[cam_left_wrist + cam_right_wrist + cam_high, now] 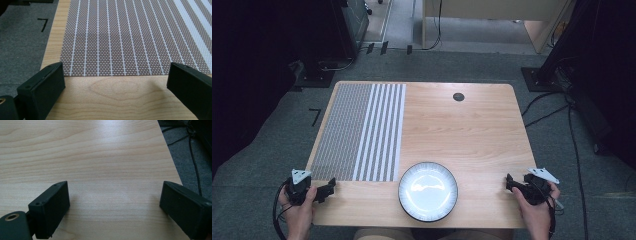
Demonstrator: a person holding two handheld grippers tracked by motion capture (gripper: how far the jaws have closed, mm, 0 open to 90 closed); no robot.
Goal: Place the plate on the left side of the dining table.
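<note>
- The plate [428, 191] is round and white, with a glossy face that reflects the light and a dark rim with fine lines running toward the centre. It lies flat near the front edge of the table [462, 135], about in the middle between the two hands.
- The placemat [359, 131] is a woven rectangle just left of the plate. Its mesh looks brown-grey with thin white lines on the left part and wide white stripes on the right part. The near right corner is very close to the plate's rim.
- The left gripper [326, 189] rests at the front left corner of the table. In the left gripper view its black, blocky jaws stand wide apart, with nothing between them, just before the near edge of the placemat [135, 37].
- The right gripper [512, 183] rests at the front right corner. Its jaws are also apart and empty, over bare wood [100, 157].
- The table top is light wood with a smooth grain and rounded corners, and has a small dark round hole [458, 97] near the far edge.
</note>
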